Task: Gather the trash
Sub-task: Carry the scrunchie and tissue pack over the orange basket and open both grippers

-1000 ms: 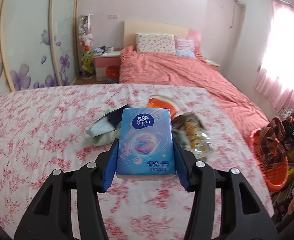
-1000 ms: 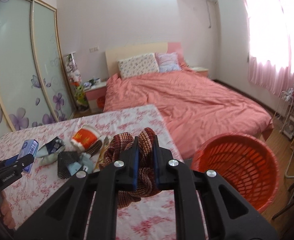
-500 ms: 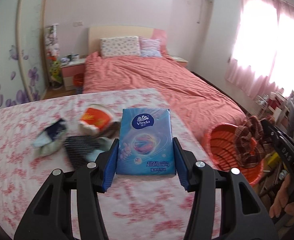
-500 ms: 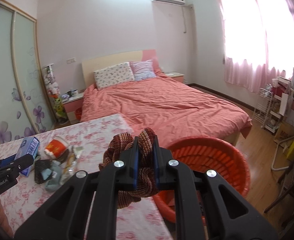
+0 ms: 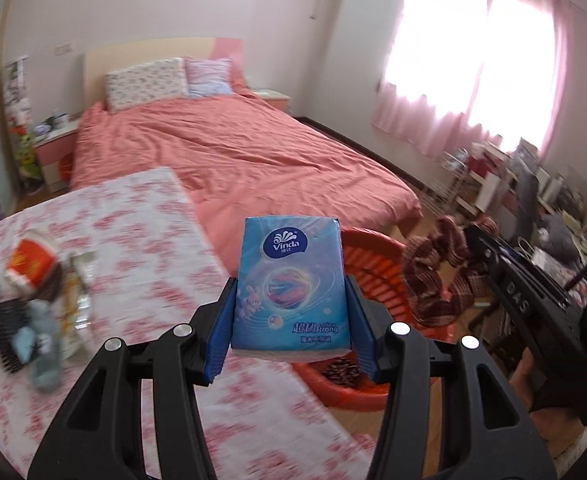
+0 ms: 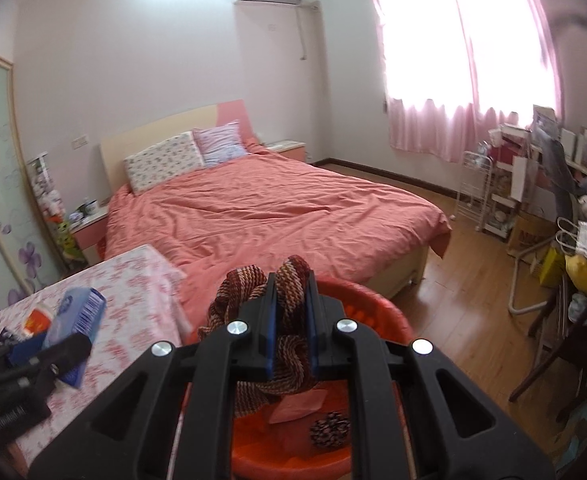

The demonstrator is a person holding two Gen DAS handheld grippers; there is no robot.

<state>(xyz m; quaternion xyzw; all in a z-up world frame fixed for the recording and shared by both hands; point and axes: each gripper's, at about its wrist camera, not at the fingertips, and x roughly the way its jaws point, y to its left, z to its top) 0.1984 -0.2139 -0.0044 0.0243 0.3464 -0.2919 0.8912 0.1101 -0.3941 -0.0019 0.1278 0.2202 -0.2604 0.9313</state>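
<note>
The tissue pack [image 5: 291,286], blue with a white "Vinda" oval on its face and a small cartoon rabbit, sits upright between the fingers [image 5: 223,320] of the left gripper [image 5: 291,320], whose blue pads press on both its long sides, so that it is held above the table's right edge and the near rim of the orange basket [image 5: 377,256]. To the left on the table [image 5: 133,240], under its pink flowered cloth, lie a red and white paper cup [image 5: 29,262], a clear wrapper [image 5: 73,292], a dark comb-like piece [image 5: 7,338] and a pale blue scrap [image 5: 43,354], all motion-blurred. The basket stands on the wooden floor [image 6: 465,280] just beside the table, between it and the foot of the bed [image 6: 273,208]; inside lie a pink paper scrap [image 6: 299,404] and a small dark patterned ball [image 6: 329,428]. Over it the right gripper [image 6: 291,320] has its fingers drawn narrow on a brown and cream striped knitted cloth [image 6: 289,344], which bunches above the pads and hangs below them into the basket's mouth. Right of the basket the floor is open up to a white rack [image 6: 477,192] and cluttered furniture along the window wall.
</note>
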